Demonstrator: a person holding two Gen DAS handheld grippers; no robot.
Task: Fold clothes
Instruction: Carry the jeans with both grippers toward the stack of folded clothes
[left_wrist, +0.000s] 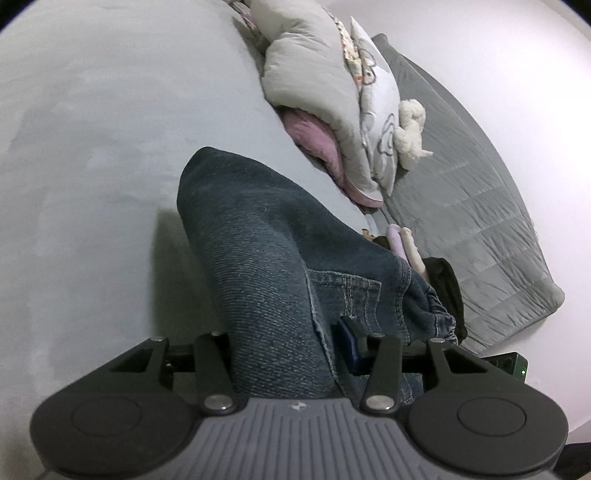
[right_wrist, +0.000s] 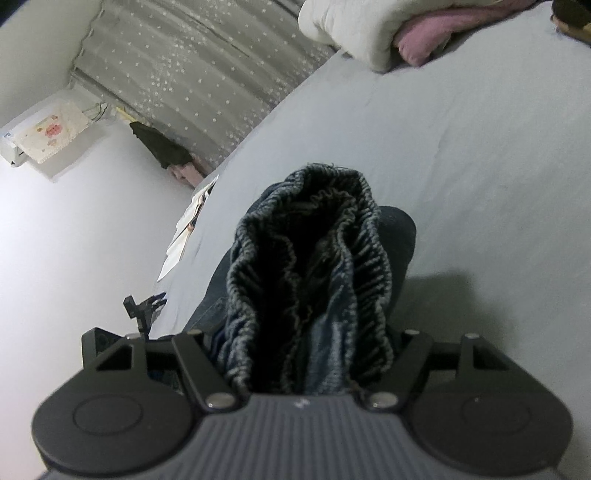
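Note:
A pair of dark blue jeans (left_wrist: 258, 236) hangs from both grippers over the pale grey bed sheet (left_wrist: 92, 166). In the left wrist view my left gripper (left_wrist: 291, 347) is shut on denim near a back pocket (left_wrist: 343, 295). One blue pad (left_wrist: 349, 343) shows at the right of the cloth, and the leg's folded end rests on the sheet. In the right wrist view my right gripper (right_wrist: 306, 343) is shut on the gathered elastic waistband (right_wrist: 310, 258), which bunches up between the fingers and hides their tips.
A heap of grey and patterned bedding (left_wrist: 325, 81) with a pink blanket (left_wrist: 317, 136) and a white plush toy (left_wrist: 410, 129) lies at the bed's far side. A small stack of folded clothes (left_wrist: 402, 247) sits beside a black garment (left_wrist: 447, 288). Papers (right_wrist: 184, 229) lie at the bed edge.

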